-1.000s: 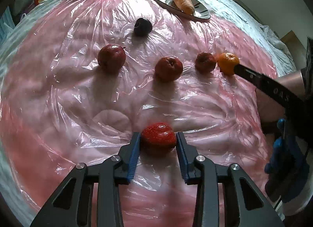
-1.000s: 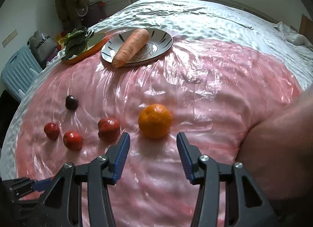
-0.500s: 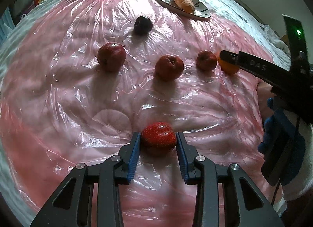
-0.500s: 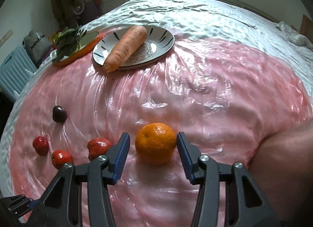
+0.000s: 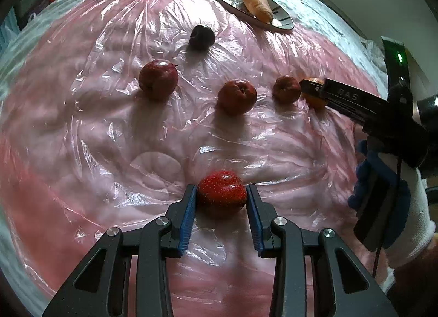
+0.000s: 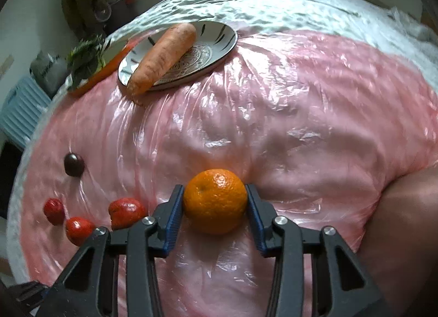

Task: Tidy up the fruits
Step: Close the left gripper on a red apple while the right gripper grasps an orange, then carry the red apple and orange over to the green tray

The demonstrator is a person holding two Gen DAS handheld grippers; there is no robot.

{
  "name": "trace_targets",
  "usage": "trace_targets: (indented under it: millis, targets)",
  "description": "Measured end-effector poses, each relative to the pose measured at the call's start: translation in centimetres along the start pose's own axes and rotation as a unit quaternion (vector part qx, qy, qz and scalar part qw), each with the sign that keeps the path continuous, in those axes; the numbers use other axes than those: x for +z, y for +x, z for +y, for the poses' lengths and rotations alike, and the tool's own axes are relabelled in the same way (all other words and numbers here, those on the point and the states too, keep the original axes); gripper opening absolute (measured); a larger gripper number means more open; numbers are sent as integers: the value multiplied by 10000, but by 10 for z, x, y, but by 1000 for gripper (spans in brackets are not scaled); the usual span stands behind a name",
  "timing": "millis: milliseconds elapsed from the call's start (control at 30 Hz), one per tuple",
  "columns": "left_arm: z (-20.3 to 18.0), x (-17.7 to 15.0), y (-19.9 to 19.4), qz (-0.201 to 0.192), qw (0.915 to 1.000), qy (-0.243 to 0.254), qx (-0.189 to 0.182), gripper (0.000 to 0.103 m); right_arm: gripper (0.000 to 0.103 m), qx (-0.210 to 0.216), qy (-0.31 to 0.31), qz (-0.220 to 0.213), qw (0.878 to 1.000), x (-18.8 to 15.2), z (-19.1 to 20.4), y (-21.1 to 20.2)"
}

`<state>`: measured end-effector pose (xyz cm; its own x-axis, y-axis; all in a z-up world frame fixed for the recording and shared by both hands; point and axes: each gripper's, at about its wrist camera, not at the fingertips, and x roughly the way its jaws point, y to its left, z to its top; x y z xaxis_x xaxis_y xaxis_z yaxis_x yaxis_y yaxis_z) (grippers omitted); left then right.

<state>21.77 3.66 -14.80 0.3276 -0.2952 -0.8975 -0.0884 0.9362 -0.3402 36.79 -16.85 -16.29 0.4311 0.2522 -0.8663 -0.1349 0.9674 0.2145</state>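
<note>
My left gripper (image 5: 221, 202) is shut on a red apple (image 5: 221, 191) that rests low over the pink plastic sheet. My right gripper (image 6: 215, 207) has its pads against both sides of an orange (image 6: 215, 202) and is shut on it. In the left wrist view three more red fruits lie in a row (image 5: 158, 79) (image 5: 237, 96) (image 5: 286, 89), a dark plum (image 5: 202, 36) sits behind them, and the orange (image 5: 314, 101) shows partly behind the right gripper's finger. The right wrist view shows the red fruits (image 6: 127, 211) (image 6: 79, 229) (image 6: 54, 210) and the plum (image 6: 74, 164) at left.
A patterned plate (image 6: 216, 40) holding a carrot (image 6: 163, 57) stands at the far side, with an orange plate of leafy greens (image 6: 90, 70) beside it. The pink sheet (image 6: 301, 125) covers a round table. My gloved right hand (image 5: 405, 207) is at the right edge.
My right gripper moved forward around the orange and closed on it. My left gripper stayed shut on the red apple, almost still.
</note>
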Motion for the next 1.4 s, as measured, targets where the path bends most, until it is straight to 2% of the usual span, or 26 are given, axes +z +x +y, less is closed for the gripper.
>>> trace_targets:
  millis: [67, 267, 433, 567, 1000, 1400]
  targets:
    - [2, 0, -2, -9, 10000, -71, -57, 31, 69, 98, 134, -37, 9999, 1, -4, -4]
    - [5, 0, -14, -77, 9997, -165, -159, 31, 69, -12, 144, -258, 9996, 6, -5, -24]
    - [0, -1, -22, -169, 9996, -115, -171, 31, 69, -142, 32, -459, 9988, 11, -3, -43]
    - [-5, -4, -30, -235, 9996, 4, -141, 31, 69, -74, -73, -517, 9986, 5, 4, -58]
    - [-17, -21, -50, -275, 9990, 346, 29, 31, 69, 349, -404, -79, 9985, -78, 30, -91]
    - [-42, -42, -56, -114, 9971, 747, -21, 31, 70, 537, -387, 252, 9975, -134, 21, -121]
